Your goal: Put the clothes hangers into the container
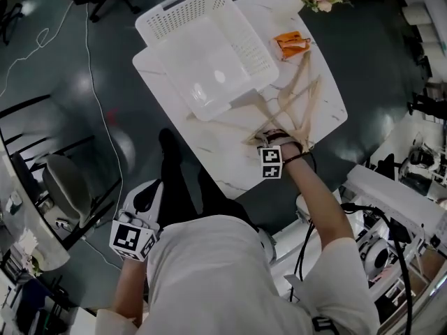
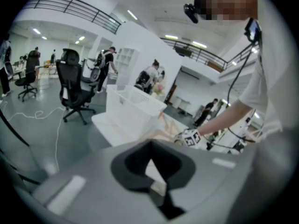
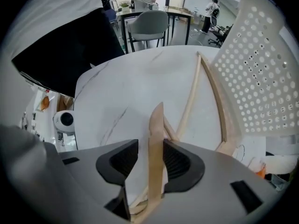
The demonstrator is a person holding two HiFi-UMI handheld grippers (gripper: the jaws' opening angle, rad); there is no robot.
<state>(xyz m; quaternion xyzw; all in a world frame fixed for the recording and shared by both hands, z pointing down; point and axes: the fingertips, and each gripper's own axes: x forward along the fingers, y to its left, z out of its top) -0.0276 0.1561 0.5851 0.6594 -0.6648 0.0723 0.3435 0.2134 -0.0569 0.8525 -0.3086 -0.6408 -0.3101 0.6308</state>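
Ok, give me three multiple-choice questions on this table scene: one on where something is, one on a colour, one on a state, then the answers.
1. Where is the orange packet?
A on the floor
B on the table beside the basket
C inside the basket

2. What colour is the basket?
A white
B blue
C black

3. How do the jaws of the right gripper stand?
A apart, with an arm of a wooden hanger between them
B shut on nothing
C shut on the orange packet

Answers:
1 B, it lies on the marble top next to the basket's wall.
2 A, its perforated walls are white.
3 A, a gap shows beside the wood.
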